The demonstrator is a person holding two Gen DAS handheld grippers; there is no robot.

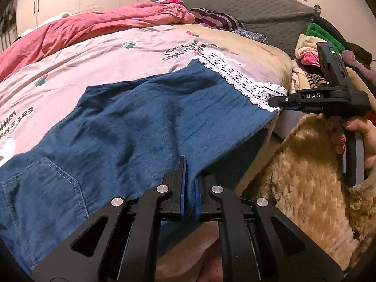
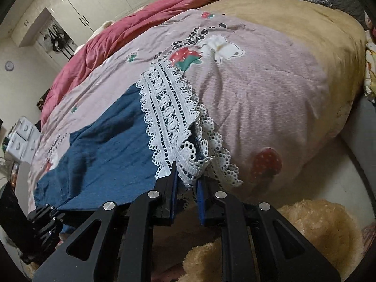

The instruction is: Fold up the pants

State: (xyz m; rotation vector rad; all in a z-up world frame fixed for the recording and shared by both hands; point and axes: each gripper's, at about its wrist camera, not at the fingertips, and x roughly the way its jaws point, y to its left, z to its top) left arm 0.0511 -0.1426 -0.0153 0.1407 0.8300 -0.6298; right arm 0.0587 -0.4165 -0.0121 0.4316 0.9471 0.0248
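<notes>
I see no box or basket holding anything here; the blue pants [image 1: 141, 122] lie spread flat on the pink quilt [image 1: 98, 56] that covers the bed, with their near edge hanging over the bedside. A pile of clothes [image 1: 312, 47] sits off the far corner of the bed.

My left claw [image 1: 189, 188] is at the near edge of the pants, partway along the leg, its fingers drawn narrow with a fold of blue cloth pinched between the blue pads.

My right claw [image 2: 186, 183] is at the leg end, where the white lace hem [image 2: 169, 117] lies bunched. Its fingers stand narrow too, clamped on the lace, which spills over and between them. From the left view, the right claw [image 1: 276, 101] meets the lace hem [image 1: 246, 84] at the bed's corner.
</notes>
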